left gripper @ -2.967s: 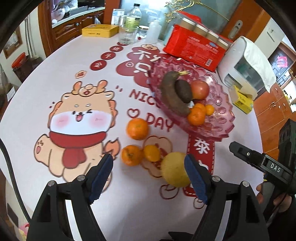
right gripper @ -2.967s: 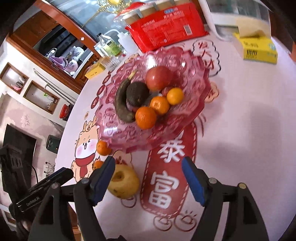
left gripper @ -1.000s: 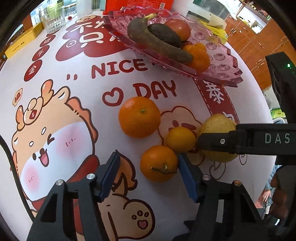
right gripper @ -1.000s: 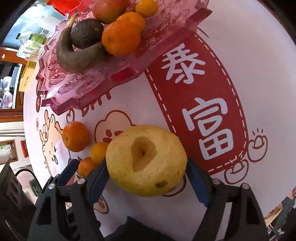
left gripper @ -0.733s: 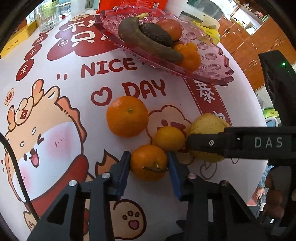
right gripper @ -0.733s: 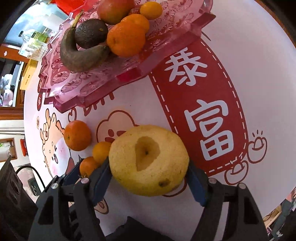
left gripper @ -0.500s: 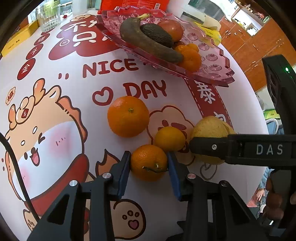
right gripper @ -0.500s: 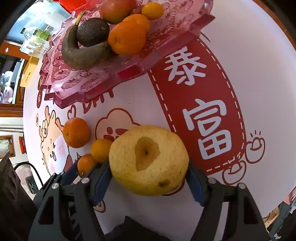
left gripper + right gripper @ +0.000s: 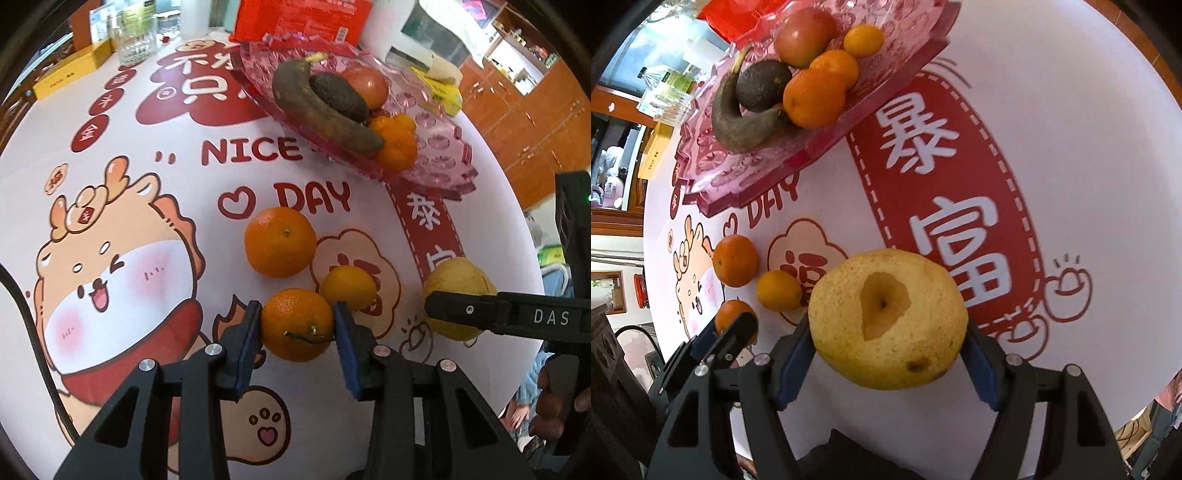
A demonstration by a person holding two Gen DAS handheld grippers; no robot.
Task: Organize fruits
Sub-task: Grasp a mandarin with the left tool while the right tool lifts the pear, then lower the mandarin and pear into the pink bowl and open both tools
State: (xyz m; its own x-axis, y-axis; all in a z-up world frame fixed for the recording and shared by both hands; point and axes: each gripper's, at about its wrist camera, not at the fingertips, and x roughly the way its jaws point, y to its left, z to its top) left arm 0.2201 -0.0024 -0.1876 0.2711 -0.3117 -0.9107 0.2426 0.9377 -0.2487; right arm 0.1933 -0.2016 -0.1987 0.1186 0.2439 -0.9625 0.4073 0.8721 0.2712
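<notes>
My left gripper (image 9: 297, 332) is shut on an orange with a short stem (image 9: 297, 325), held just above the printed tablecloth. My right gripper (image 9: 888, 350) is shut on a large yellow pear (image 9: 888, 317), lifted off the cloth; the pear also shows in the left wrist view (image 9: 458, 280). A bigger orange (image 9: 280, 242) and a small yellow-orange citrus (image 9: 349, 287) lie on the cloth beside them. The pink glass fruit plate (image 9: 436, 162) holds a dark banana (image 9: 321, 110), an avocado (image 9: 338, 96), a red fruit (image 9: 367, 85) and small oranges (image 9: 397, 146).
Behind the plate stand a red package (image 9: 299, 18), a white appliance (image 9: 424, 26) and a yellow box (image 9: 439, 92). A glass (image 9: 133, 37) and a yellow tin (image 9: 70, 68) sit at the far left. The table edge curves along the right.
My left gripper has closed on the stemmed orange and raised it slightly. My right gripper has closed on the pear and lifted it off the cloth.
</notes>
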